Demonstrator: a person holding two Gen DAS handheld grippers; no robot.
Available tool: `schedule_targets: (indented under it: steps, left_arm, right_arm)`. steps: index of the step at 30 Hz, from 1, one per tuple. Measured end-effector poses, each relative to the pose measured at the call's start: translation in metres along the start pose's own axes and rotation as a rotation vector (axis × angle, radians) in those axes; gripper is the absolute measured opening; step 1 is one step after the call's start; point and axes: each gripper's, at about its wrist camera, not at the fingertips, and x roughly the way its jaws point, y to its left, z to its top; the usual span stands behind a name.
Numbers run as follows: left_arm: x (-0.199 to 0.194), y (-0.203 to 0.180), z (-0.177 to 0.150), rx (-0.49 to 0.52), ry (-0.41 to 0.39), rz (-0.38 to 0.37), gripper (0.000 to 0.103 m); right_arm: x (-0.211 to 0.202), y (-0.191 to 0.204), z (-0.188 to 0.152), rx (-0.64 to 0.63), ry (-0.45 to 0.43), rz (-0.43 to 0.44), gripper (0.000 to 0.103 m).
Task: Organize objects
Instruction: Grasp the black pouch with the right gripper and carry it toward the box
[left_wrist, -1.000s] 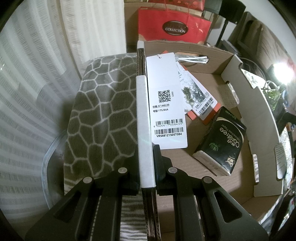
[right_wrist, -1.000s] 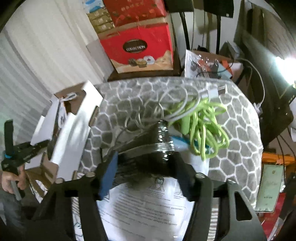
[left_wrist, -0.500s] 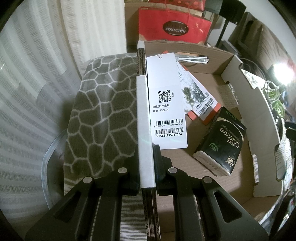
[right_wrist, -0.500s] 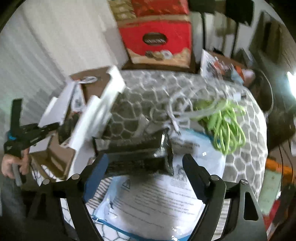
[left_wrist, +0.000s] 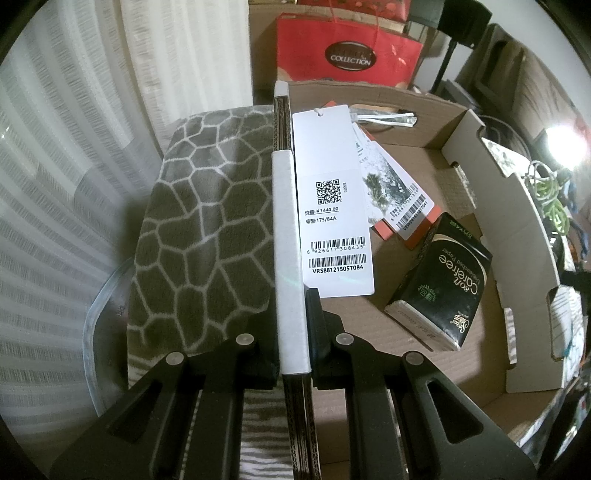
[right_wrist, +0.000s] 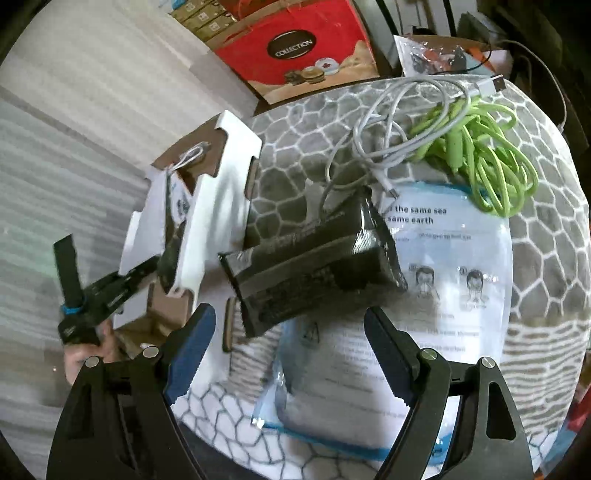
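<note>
My left gripper (left_wrist: 291, 306) is shut on the near wall of the cardboard box (left_wrist: 288, 221), gripping its white-edged rim. Inside the box lie a black tissue pack (left_wrist: 443, 280) and several clothing tags (left_wrist: 334, 206). In the right wrist view my right gripper (right_wrist: 288, 332) is open wide and empty. A black tissue pack (right_wrist: 314, 273) sits just ahead of its jaws, lying partly on a clear face-mask bag (right_wrist: 436, 302) beside the box (right_wrist: 207, 221). The left gripper (right_wrist: 107, 288) shows there, clamped on the box's wall.
A green cable bundle (right_wrist: 480, 155) and a white USB cable (right_wrist: 388, 122) lie on the grey patterned blanket (right_wrist: 535, 229) behind the mask bag. A red COLLECTION bag (right_wrist: 295, 55) stands at the back. White curtains hang at the left.
My right gripper has opened and let go of the black tissue pack, which now lies ahead of the jaws. The right view has drawn back and turned. The left gripper has not moved.
</note>
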Motion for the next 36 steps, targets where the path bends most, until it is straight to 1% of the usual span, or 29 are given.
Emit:
schedule_targets:
  steps: [3, 7, 9, 10, 14, 15, 16, 17, 19, 22, 27, 32, 36]
  left_arm:
    - [0.0, 0.0, 0.0, 0.0, 0.0, 0.0, 0.011]
    - [0.0, 0.0, 0.0, -0.001, 0.0, 0.0, 0.011]
    - [0.0, 0.0, 0.0, -0.002, 0.0, 0.0, 0.011]
    - [0.0, 0.0, 0.0, -0.001, 0.0, 0.0, 0.011]
    - [0.0, 0.0, 0.0, -0.004, 0.0, 0.0, 0.011]
    - [0.0, 0.0, 0.0, -0.003, 0.0, 0.001, 0.011]
    - [0.0, 0.0, 0.0, -0.003, 0.0, 0.001, 0.011]
    - [0.0, 0.0, 0.0, -0.004, 0.0, -0.001, 0.011]
    - [0.0, 0.0, 0.0, -0.004, 0.0, -0.002, 0.011]
    - [0.0, 0.0, 0.001, -0.005, 0.0, -0.001, 0.011]
    - [0.0, 0.0, 0.001, -0.005, 0.0, -0.002, 0.011]
    - [-0.001, 0.0, 0.001, -0.005, 0.001, 0.001, 0.011]
    - [-0.001, -0.001, 0.001, -0.004, 0.001, 0.003, 0.011]
  right_arm:
    - [0.006, 0.0, 0.011, 0.021, -0.022, -0.017, 0.084]
    - [0.013, 0.002, 0.026, 0.033, -0.044, -0.09, 0.085]
    - [0.018, 0.004, 0.03, 0.019, -0.039, -0.111, 0.085]
    - [0.022, 0.007, 0.031, 0.012, -0.033, -0.134, 0.085]
    - [0.033, 0.021, 0.026, -0.065, -0.02, -0.198, 0.085]
    - [0.035, 0.024, 0.024, -0.08, -0.019, -0.214, 0.082]
    - [0.037, 0.026, 0.022, -0.093, -0.017, -0.226, 0.076]
    - [0.037, 0.027, 0.02, -0.103, -0.017, -0.224, 0.071]
    - [0.037, 0.028, 0.019, -0.107, -0.014, -0.204, 0.057]
    - [0.031, 0.029, 0.02, -0.115, -0.028, -0.193, 0.054]
    - [0.007, 0.037, 0.022, -0.12, -0.079, -0.122, 0.054]
    - [-0.014, 0.063, 0.022, -0.159, -0.102, -0.065, 0.054]
    - [-0.017, 0.09, 0.019, -0.213, -0.093, -0.037, 0.054]
